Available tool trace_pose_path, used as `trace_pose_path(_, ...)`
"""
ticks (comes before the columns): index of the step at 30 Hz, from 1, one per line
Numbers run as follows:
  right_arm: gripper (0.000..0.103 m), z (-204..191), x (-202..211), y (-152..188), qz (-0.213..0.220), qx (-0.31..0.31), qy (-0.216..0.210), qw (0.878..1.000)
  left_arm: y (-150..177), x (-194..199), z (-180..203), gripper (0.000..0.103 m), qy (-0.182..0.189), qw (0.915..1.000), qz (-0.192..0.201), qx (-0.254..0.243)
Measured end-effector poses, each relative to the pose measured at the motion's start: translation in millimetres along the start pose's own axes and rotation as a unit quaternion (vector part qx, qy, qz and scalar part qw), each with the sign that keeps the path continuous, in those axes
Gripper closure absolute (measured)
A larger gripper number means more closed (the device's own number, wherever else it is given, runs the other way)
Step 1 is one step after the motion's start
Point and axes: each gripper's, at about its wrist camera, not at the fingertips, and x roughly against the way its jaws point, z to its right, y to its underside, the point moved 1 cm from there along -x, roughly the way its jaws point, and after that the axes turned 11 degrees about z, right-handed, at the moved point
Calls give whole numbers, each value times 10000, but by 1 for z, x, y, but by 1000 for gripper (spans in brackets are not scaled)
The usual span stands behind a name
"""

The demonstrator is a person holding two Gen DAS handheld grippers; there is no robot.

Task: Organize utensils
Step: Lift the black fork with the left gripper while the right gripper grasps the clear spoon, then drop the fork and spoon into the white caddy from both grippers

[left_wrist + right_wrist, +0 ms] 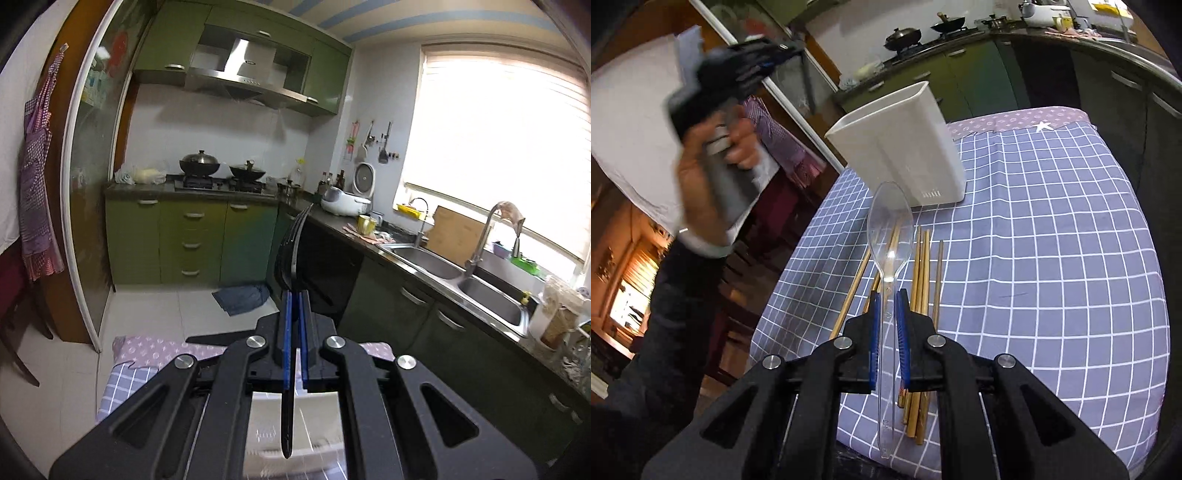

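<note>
Jaws of the left gripper (294, 299) are clenched on a black plastic fork (293, 251), which is held high with its tines up. A clear plastic spoon (889, 236) is gripped by the right gripper (888, 299) above wooden chopsticks (925, 266) laid on the checked cloth (1052, 258) covering the counter, near a white utensil holder (901, 147).

green cabinets (192, 240) | bright blinded window (498, 147) | pale tiled floor (177, 317)
</note>
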Motion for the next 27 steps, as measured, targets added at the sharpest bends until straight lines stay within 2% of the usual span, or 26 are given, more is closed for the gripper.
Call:
trace_pose_path(4,93,3,9,-1,82,-32,-58,9999,18,-21,1,99,-53,9998,38,-179)
trace_pose_path(11,93,-10,14,-20,235,241,-22,9994,51,-32,-9,99,-123,9992,-316,-207)
trace_pose_path(13,93,-15,15,-32,327,354,24,9988,59,-29,-11,94,-107,9989,-385,-248)
trace_pose_path(15,93,-20,17,-47,458,463,92,9978,64,-25,-14,78,-89,9986,-454,-260)
trace_pose_path(16,93,-25,17,-58,557,543,113,9969,64,-22,-15,75,-85,9986,-481,-221)
trace_pose_path(20,93,-46,21,-106,1160,831,251,9895,56,4,-19,72,-112,9988,-472,-89)
trace_pose_path(21,93,-52,21,-121,1404,935,336,9851,52,14,-20,68,-147,9989,-434,-82)
trace_pose_path(24,93,-64,12,-160,2031,1080,469,9721,41,53,-26,57,-237,9994,-262,-28)
trace_pose_path(27,93,-71,-7,-192,2364,1135,677,9626,38,101,-32,57,-294,9994,-163,-51)
